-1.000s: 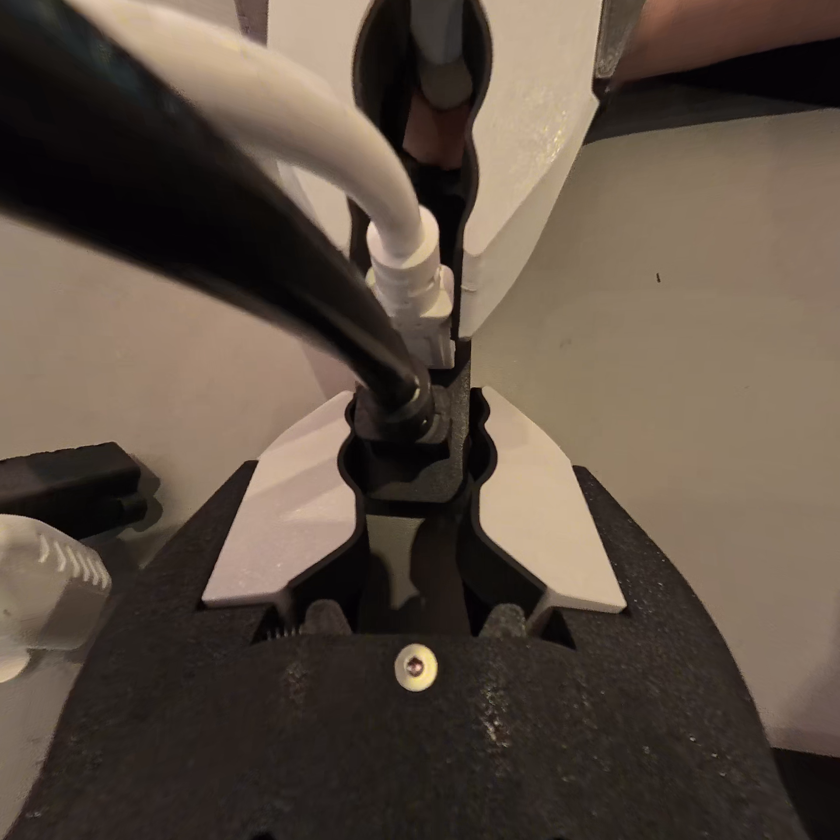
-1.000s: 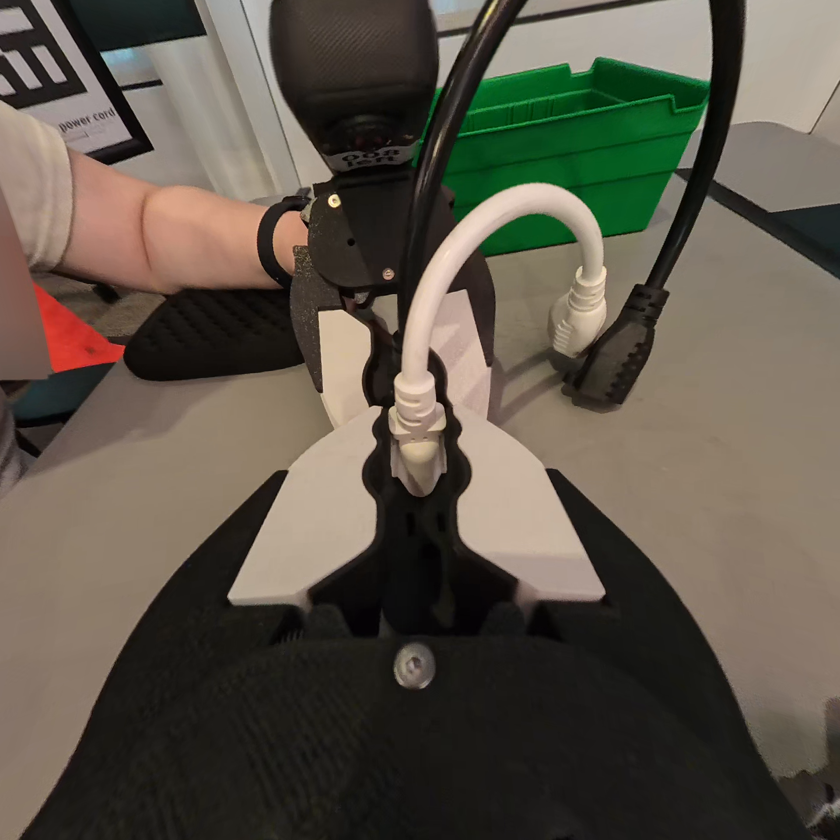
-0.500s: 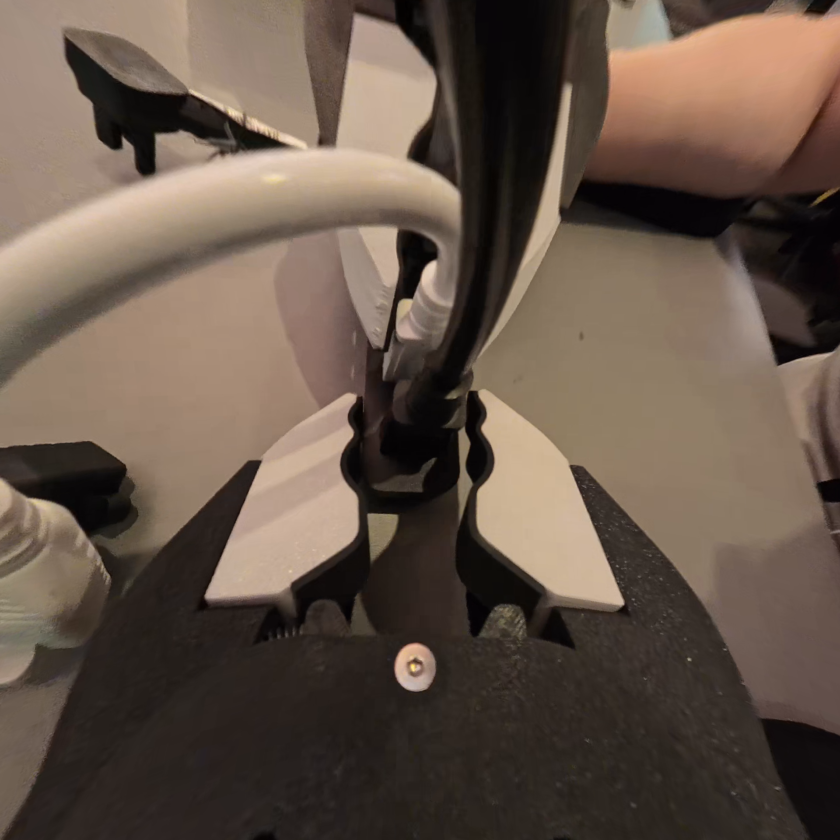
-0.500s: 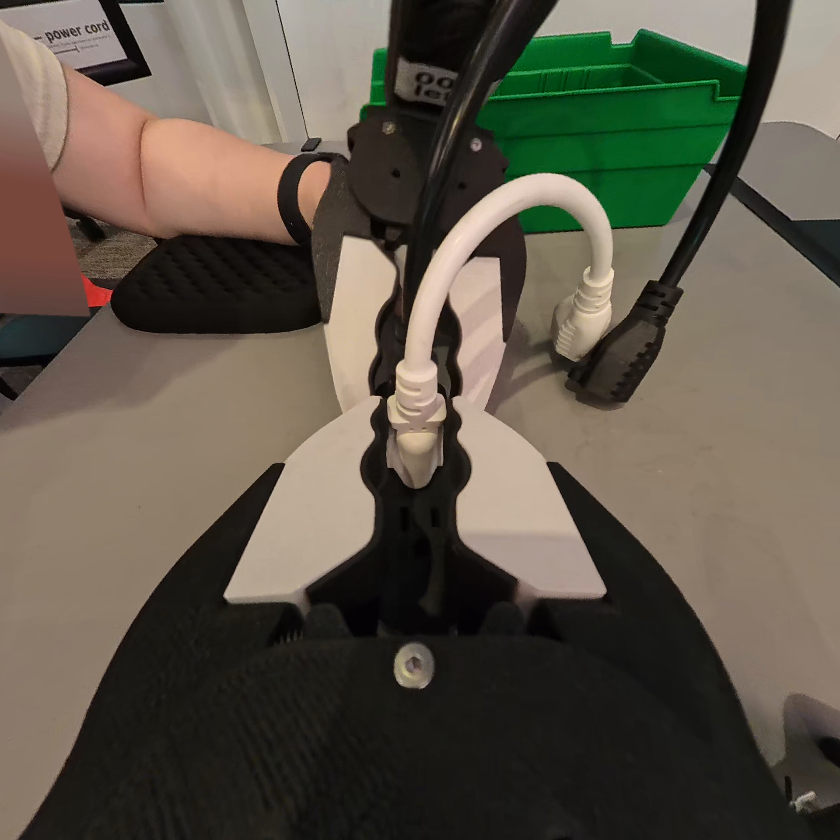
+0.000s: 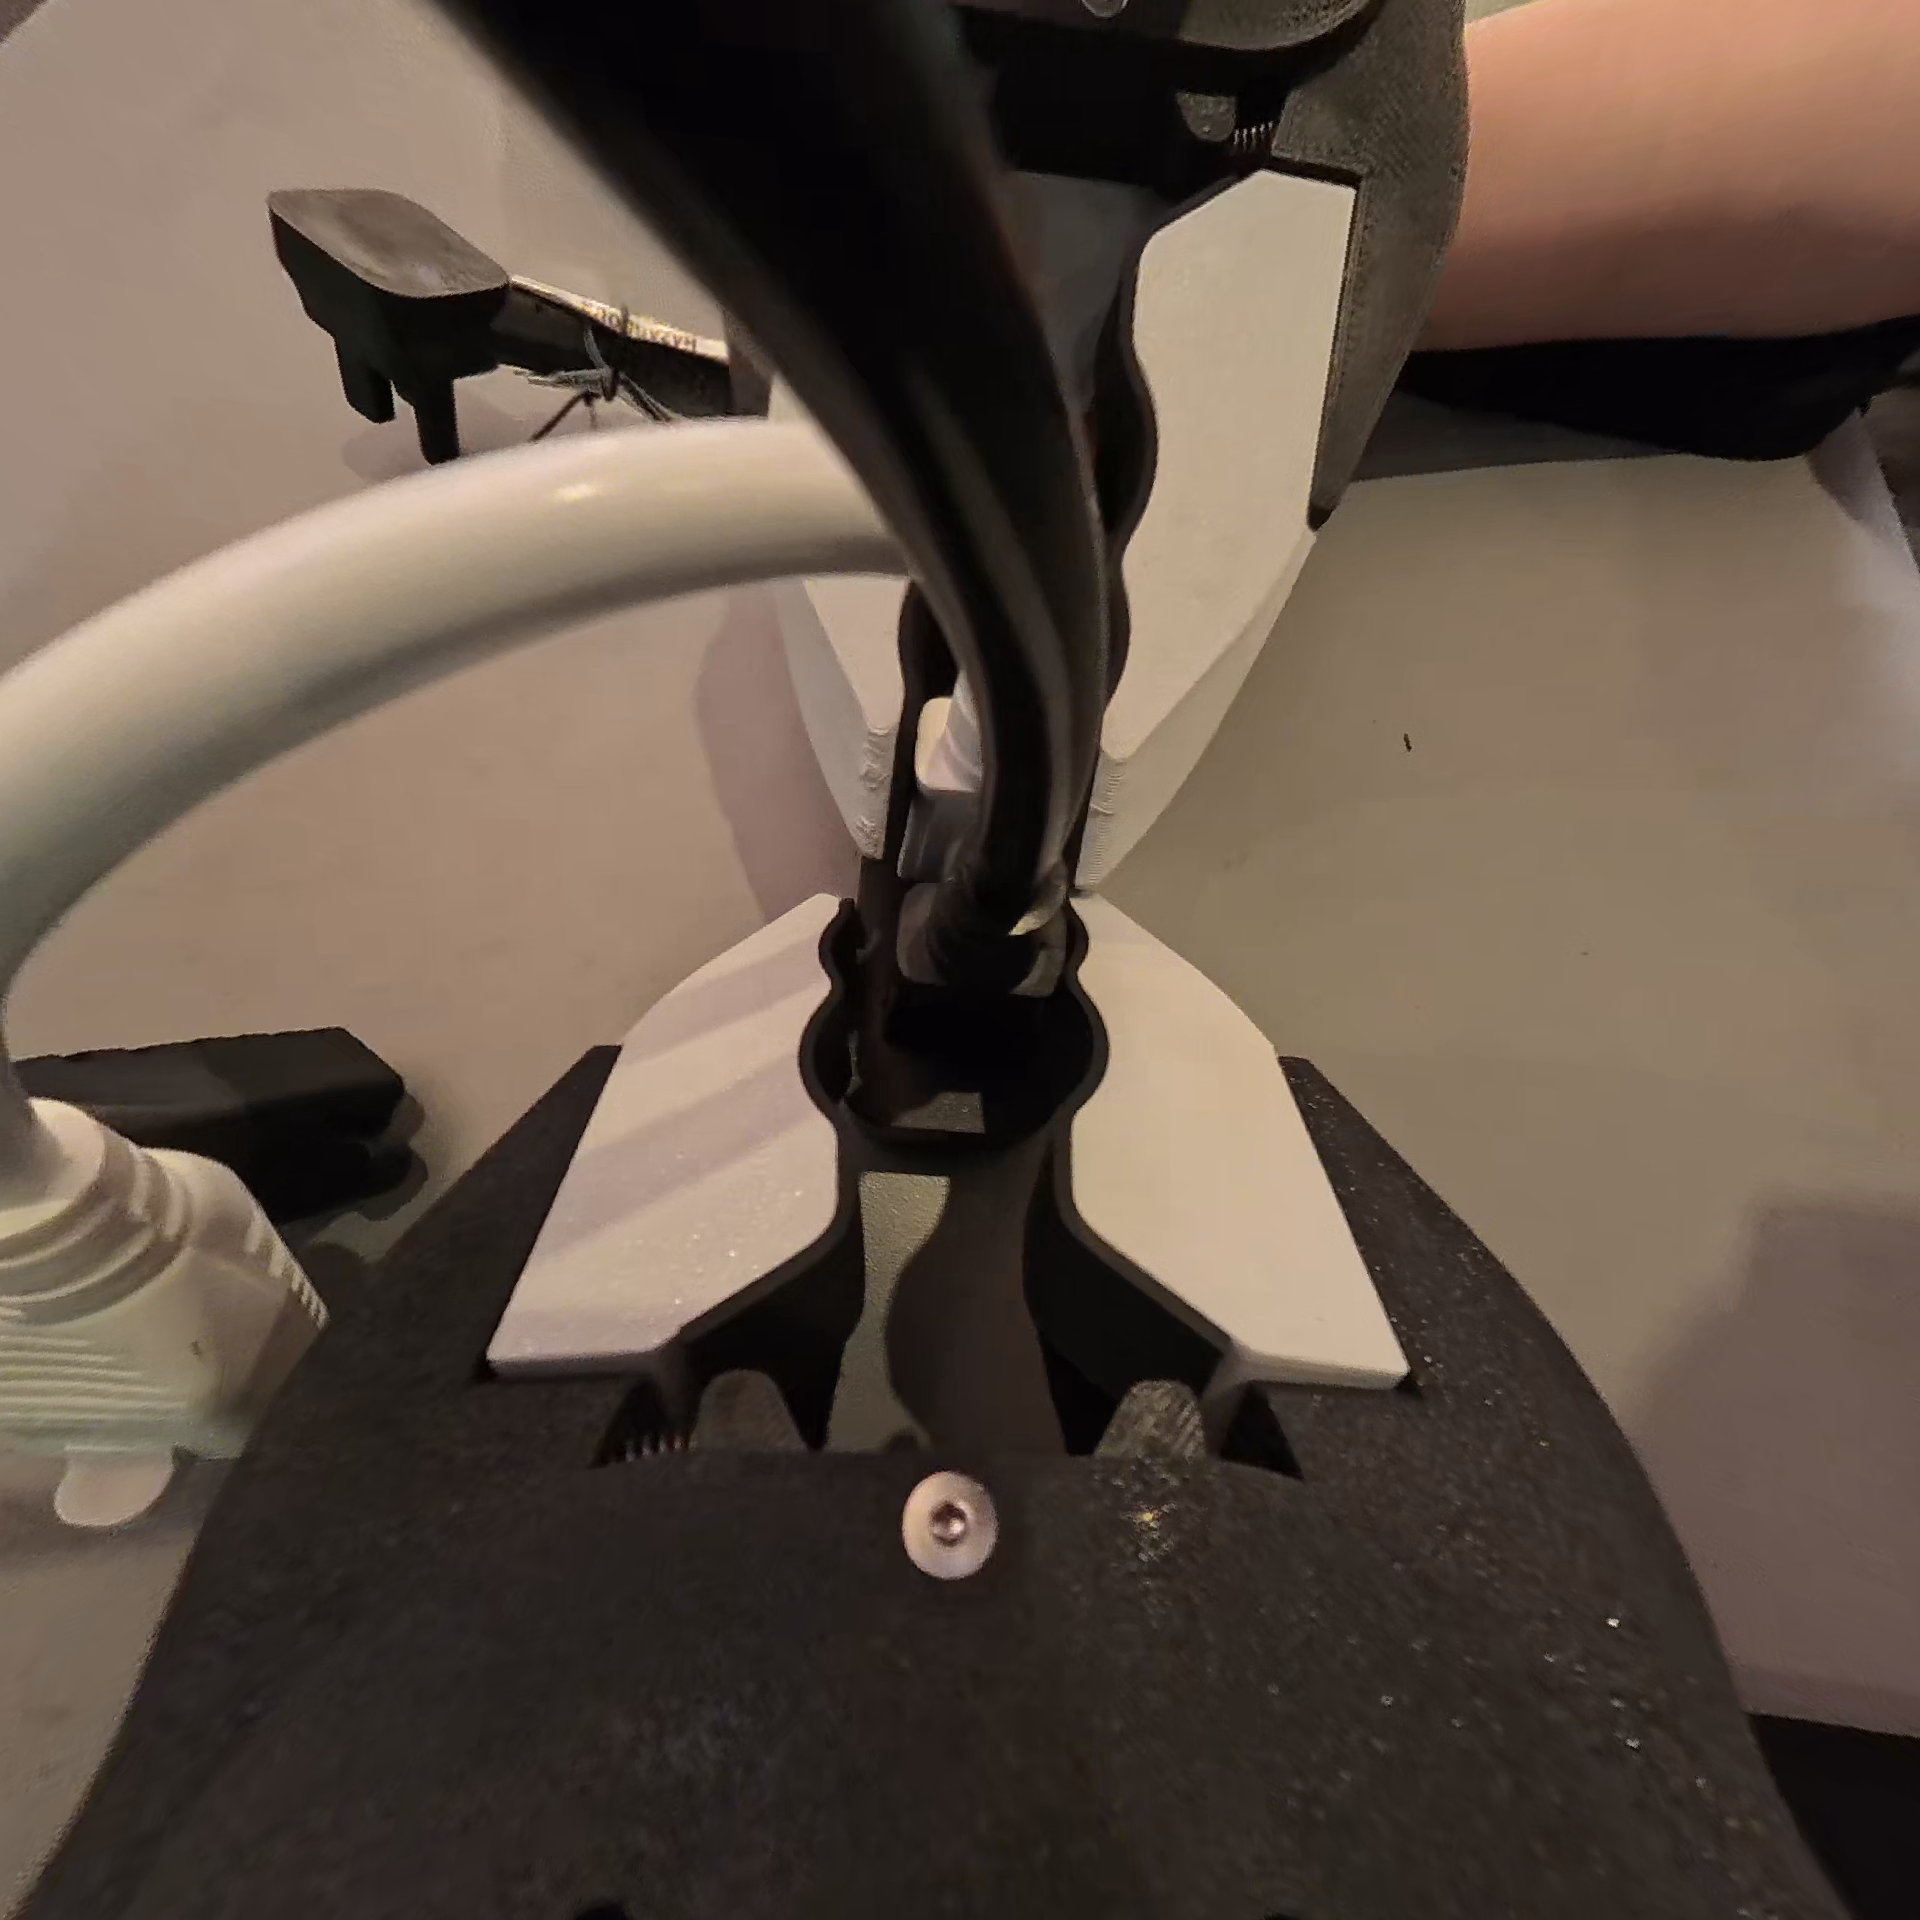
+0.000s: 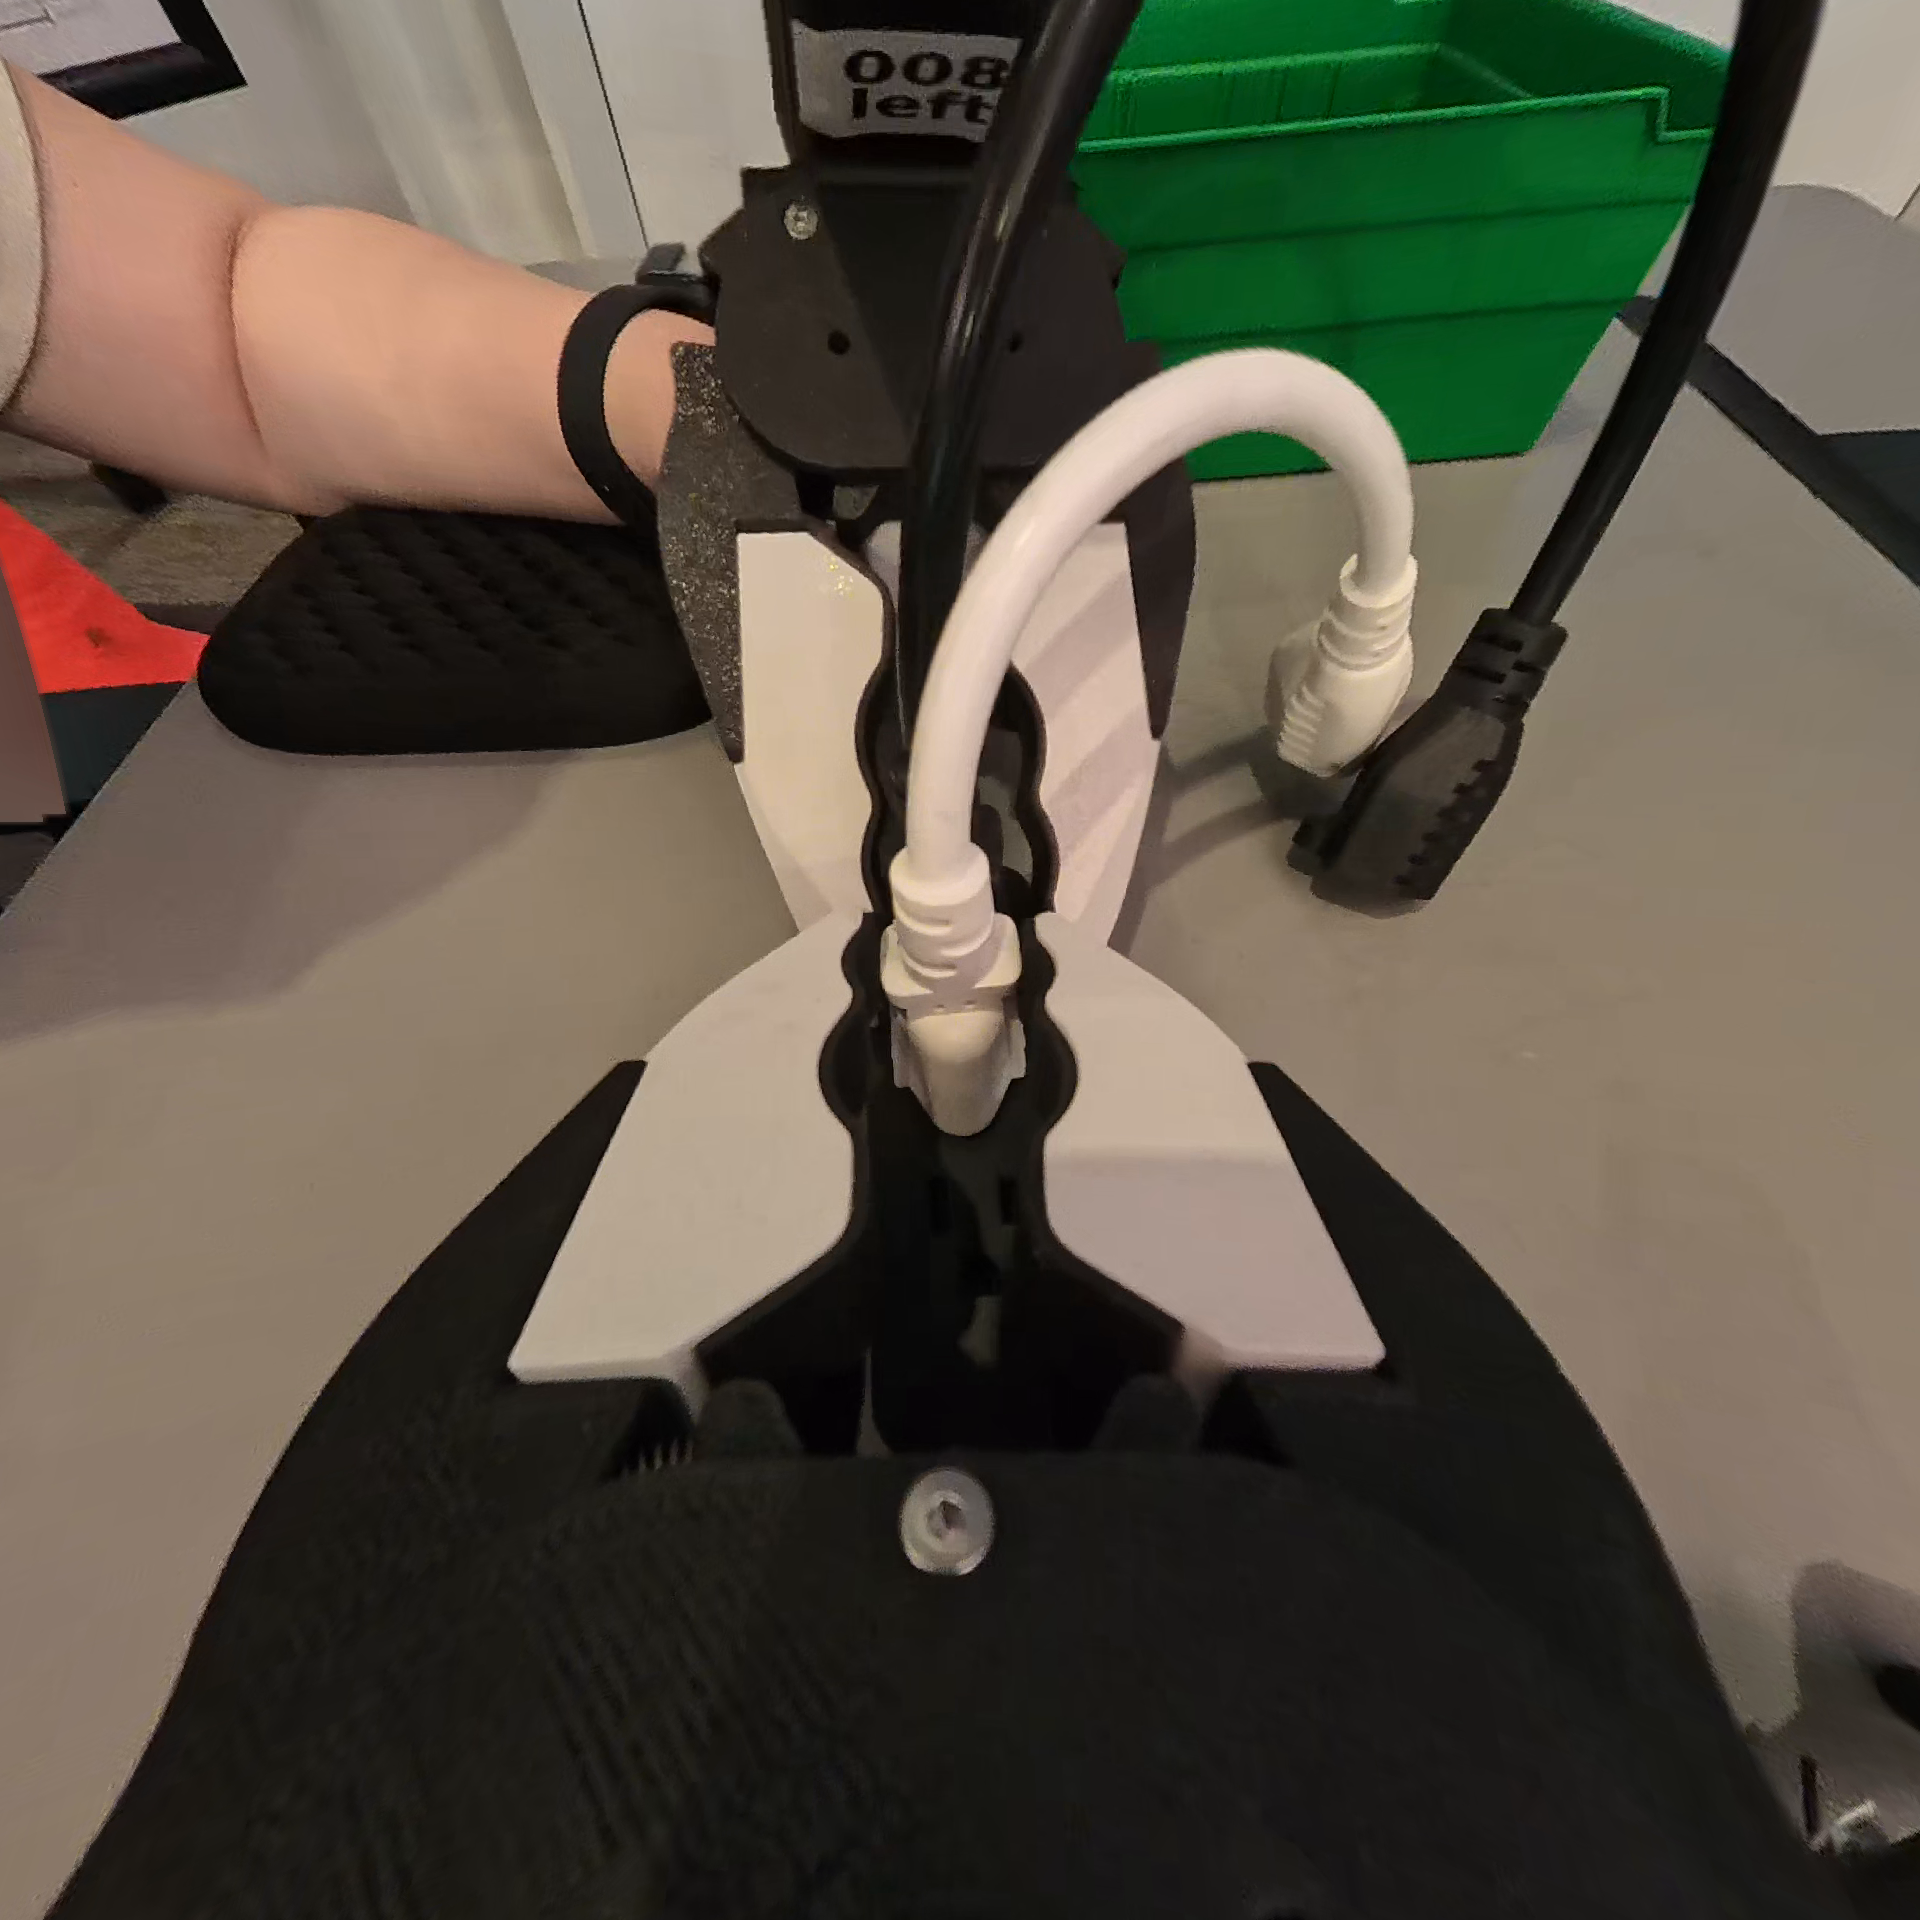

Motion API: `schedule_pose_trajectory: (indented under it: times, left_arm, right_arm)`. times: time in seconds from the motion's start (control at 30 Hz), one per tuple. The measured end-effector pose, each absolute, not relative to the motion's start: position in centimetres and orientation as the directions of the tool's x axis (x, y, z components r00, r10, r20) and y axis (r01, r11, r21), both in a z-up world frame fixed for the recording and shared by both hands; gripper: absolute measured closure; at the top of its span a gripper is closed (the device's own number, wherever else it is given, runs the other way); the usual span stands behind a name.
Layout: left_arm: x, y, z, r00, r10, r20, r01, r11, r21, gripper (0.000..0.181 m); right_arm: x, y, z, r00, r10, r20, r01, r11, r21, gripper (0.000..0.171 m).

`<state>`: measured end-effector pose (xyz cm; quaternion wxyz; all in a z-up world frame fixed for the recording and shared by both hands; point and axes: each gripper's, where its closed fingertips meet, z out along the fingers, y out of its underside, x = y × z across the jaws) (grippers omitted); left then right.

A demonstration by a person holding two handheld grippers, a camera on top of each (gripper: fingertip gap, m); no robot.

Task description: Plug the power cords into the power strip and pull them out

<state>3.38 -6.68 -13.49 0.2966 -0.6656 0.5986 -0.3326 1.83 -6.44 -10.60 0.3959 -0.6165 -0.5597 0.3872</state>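
The right gripper point(image 6: 951, 1023) is clamped on the white plug point(image 6: 954, 997), which stands in the black power strip point(image 6: 961, 1247) running back between its fingers, while the left gripper point(image 5: 961, 971), tip to tip with it, is closed on a black plug point(image 5: 951, 1013). The white cord point(image 6: 1174, 436) arches to a second white plug point(image 6: 1340, 675) lying on the grey table point(image 6: 1558, 1091), touching a black connector point(image 6: 1429, 753). A green bin point(image 6: 1382, 239) stands behind.
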Motion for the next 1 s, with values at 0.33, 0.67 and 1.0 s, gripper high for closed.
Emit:
schedule_pose_trajectory:
  times: [0.33,0.67,1.0]
  left_arm:
    - [3.45,-6.65,-13.54,0.070,-0.993,0.093,-0.593,-0.117,-0.797,0.147]
    - [3.46,-6.46,-13.43,0.082,-0.996,0.031,-0.603,-0.074,-0.795,0.149]
    - [3.61,-6.34,-13.49,0.100,-0.991,0.084,-0.576,-0.127,-0.808,0.147]
  right_arm:
    - [1.85,-6.46,-10.37,0.063,0.997,-0.046,0.351,-0.065,-0.934,0.149]
    - [1.83,-6.06,-10.18,0.085,0.991,-0.100,0.341,-0.123,-0.932,0.151]
    - [1.89,-6.41,-10.09,0.076,0.993,0.088,0.381,0.053,-0.923,0.150]
